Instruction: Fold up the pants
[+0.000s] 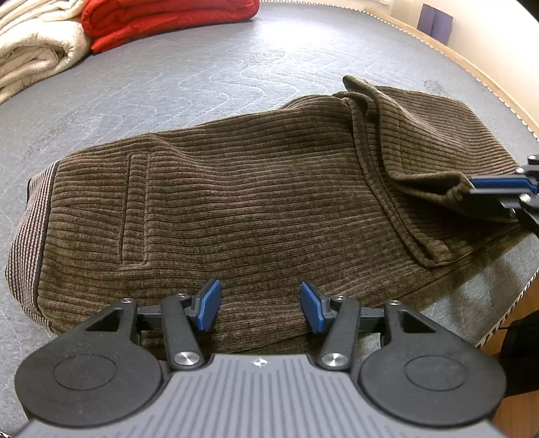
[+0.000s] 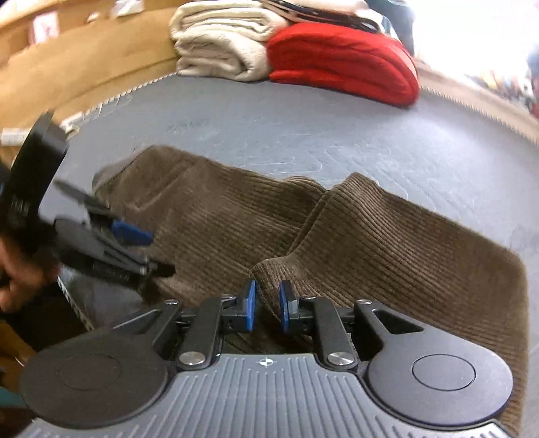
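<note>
Brown corduroy pants (image 1: 235,209) lie flat on the grey quilted mattress (image 1: 188,77), near its front edge, leg end already doubled back over the body. Left gripper (image 1: 261,305) hovers low over the near edge of the pants — jaws spread wide, nothing between the blue pads (image 1: 209,305). Right gripper (image 2: 267,305): jaws nearly closed, a narrow gap showing, with a raised fold of the cloth sitting right at the tips; from its own view it looks pinched but I can't tell for certain. The left view settles it — the right gripper's blue fingers come in from the right edge clamped on the corner of the folded-over layer, lifting it slightly off the layer below. The left view alone shows the striped waistband (image 1: 32,232) at the left end and a stitched pocket outline (image 1: 136,209) beside it, plus a purple item (image 1: 434,22) against the far wall. The right view alone shows the left gripper from the side and part of the hand (image 2: 20,279) holding it at the left edge; this view is motion-blurred. Both views show a folded cream blanket (image 2: 219,40) and a folded red blanket (image 2: 343,60) touching each other at the far end of the mattress. No readable writing or labels anywhere — small print on the left gripper's body in the right view is too blurred.
</note>
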